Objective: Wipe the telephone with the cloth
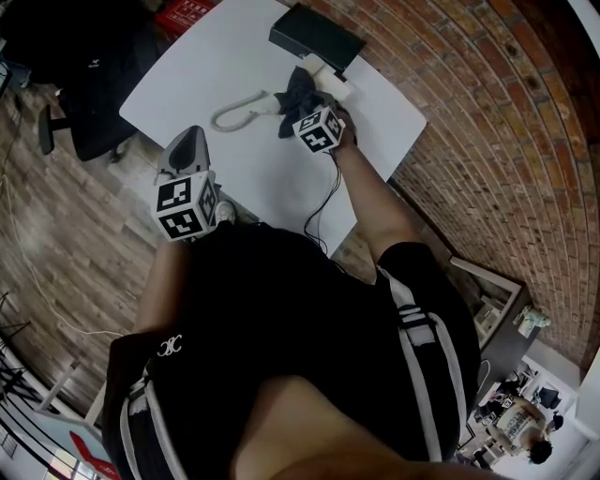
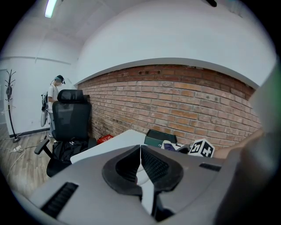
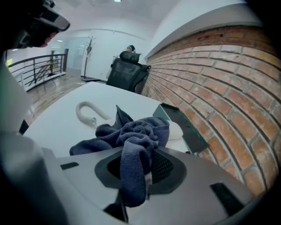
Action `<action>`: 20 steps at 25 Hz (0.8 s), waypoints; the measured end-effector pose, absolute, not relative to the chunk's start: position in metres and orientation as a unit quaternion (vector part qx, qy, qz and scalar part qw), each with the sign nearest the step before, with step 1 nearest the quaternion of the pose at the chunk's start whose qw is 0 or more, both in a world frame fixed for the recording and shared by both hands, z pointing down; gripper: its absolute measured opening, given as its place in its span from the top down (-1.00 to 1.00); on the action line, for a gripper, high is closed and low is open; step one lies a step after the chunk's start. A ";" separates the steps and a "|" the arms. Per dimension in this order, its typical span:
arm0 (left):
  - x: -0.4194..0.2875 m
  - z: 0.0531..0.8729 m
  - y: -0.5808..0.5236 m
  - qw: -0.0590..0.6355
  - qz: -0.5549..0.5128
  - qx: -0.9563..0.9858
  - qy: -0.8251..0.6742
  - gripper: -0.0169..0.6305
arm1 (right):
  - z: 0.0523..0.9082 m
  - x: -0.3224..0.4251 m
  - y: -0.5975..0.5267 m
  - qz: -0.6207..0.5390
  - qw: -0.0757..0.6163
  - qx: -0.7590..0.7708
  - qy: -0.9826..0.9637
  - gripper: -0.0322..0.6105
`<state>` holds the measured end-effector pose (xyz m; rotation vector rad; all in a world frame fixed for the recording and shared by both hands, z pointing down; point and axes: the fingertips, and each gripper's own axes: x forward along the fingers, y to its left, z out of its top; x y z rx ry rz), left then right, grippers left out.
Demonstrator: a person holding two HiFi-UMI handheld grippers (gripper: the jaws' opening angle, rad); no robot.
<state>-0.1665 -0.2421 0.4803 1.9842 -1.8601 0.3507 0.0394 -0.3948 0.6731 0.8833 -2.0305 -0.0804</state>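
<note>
Most of the white telephone (image 1: 335, 86) lay hidden under the dark blue cloth (image 3: 131, 140). Only an edge of it and its curved white cord (image 1: 236, 111) showed on the white table (image 1: 216, 56). The right gripper (image 3: 134, 158) pinched the cloth, which was bunched on the telephone beside a dark box (image 1: 315, 37). The left gripper (image 2: 140, 151), jaws pressed together on nothing, hung by the table's near edge, well apart. White print on a red box (image 1: 187, 11) was too small to read.

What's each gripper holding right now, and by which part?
Right gripper pinches the dark blue terry cloth by a bunched fold hanging through its jaws. Left gripper is shut, empty.
</note>
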 end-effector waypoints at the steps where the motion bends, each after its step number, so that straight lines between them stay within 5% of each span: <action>1: -0.166 0.481 -0.242 0.199 0.126 0.709 -0.665 0.93 | 0.671 0.048 -0.405 -0.027 0.446 0.374 -0.813 0.67; 20: -0.169 0.486 -0.245 0.200 0.141 0.705 -0.666 0.93 | 0.649 0.143 -0.453 0.074 0.345 0.559 -0.750 0.66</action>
